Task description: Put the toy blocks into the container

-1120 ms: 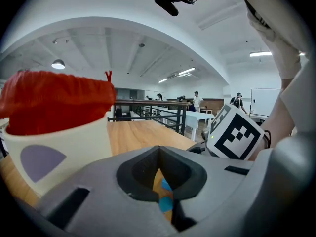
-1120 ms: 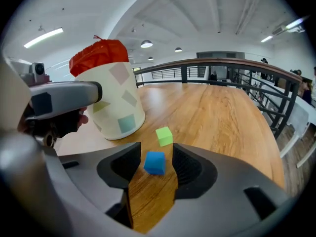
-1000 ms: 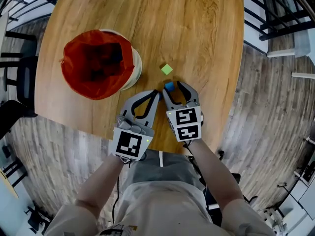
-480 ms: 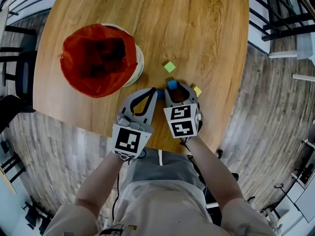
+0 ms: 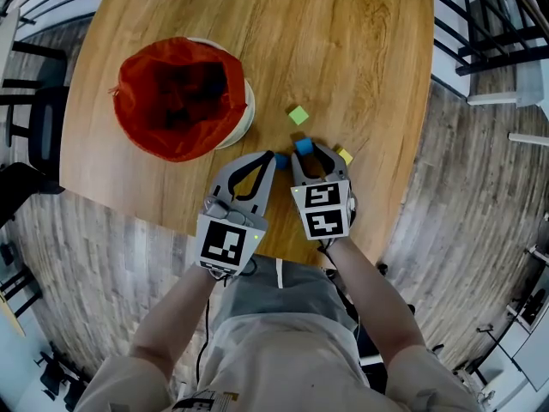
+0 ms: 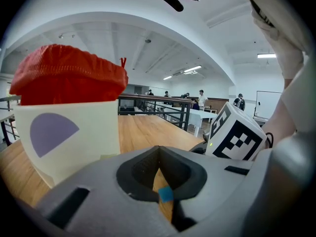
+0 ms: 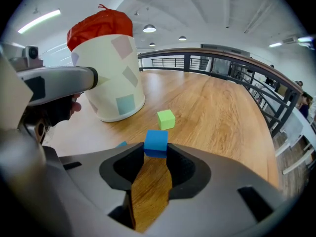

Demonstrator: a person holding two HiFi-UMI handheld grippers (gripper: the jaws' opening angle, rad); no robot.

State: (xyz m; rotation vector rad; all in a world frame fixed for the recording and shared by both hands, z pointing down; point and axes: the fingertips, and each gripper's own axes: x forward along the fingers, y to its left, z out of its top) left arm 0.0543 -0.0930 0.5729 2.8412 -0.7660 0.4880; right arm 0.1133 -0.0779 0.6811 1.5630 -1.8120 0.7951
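A blue block point(image 5: 304, 145) point(image 7: 156, 141) rests on the round wooden table point(image 5: 343, 50). My right gripper point(image 5: 304, 151) point(image 7: 156, 151) has just been closing on it, and both fingertips now touch its sides. My left gripper point(image 5: 272, 158) point(image 6: 159, 169) sits beside it, jaws together, holding nothing. A second blue block point(image 5: 281, 161) point(image 7: 121, 144) lies on the table by the left gripper's tip. A green block point(image 5: 298, 115) point(image 7: 166, 119) lies just beyond, and a yellow one point(image 5: 344, 155) sits right of the right gripper. The white container point(image 5: 244, 110) point(image 7: 113, 78) point(image 6: 69, 132) with a red bag liner point(image 5: 180, 93) stands to the left.
The table's near edge point(image 5: 283, 251) runs under both grippers. Black railings point(image 5: 489, 24) and chairs point(image 5: 34, 127) stand on the wooden floor around the table. The far half of the tabletop is bare wood.
The right gripper's jaws have narrowed onto the blue block and it has tipped slightly, uncovering the yellow block on its right. The left gripper has stayed put.
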